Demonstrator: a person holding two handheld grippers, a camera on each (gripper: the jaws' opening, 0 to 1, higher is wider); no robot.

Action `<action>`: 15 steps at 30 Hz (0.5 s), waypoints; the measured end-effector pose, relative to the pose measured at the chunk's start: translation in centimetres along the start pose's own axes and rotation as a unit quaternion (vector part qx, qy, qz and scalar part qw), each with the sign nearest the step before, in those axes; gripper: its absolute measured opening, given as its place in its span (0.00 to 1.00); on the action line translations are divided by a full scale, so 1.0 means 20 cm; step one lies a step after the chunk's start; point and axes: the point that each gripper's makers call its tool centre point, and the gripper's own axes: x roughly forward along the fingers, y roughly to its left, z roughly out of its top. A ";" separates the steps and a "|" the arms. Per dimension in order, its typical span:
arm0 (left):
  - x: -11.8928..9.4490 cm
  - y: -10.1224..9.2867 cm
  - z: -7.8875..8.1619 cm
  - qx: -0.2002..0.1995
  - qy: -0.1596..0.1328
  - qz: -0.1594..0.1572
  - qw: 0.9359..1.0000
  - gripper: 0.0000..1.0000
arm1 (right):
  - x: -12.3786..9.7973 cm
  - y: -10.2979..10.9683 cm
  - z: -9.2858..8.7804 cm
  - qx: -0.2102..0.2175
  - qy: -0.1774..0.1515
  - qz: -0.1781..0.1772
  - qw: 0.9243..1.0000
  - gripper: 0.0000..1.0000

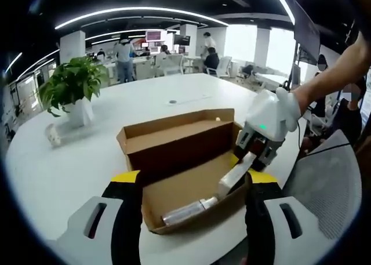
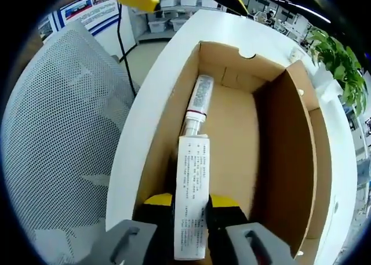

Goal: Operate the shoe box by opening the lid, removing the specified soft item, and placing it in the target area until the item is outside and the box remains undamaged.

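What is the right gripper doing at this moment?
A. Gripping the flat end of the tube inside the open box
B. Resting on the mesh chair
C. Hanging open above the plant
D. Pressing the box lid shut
A: in the right gripper view, the right gripper clamps the tube lying in the open shoe box.

Brown cardboard shoe box (image 2: 272, 143) on a white table (image 1: 58, 160); white tube (image 2: 191, 201) with black print.

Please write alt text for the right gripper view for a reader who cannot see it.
The right gripper is shut on the flat end of a white tube lying inside an open cardboard shoe box on a white table. A mesh chair stands beside the table.
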 end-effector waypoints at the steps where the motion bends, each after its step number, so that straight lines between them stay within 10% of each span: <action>1: 0.00 0.00 0.00 -0.001 -0.001 0.000 1.000 0.72 | -0.01 0.00 0.00 0.000 -0.001 0.000 1.000 0.16; 15: 0.00 0.00 0.00 -0.005 0.000 -0.001 1.000 0.71 | -0.21 -0.05 0.09 0.025 -0.037 -0.025 0.999 0.16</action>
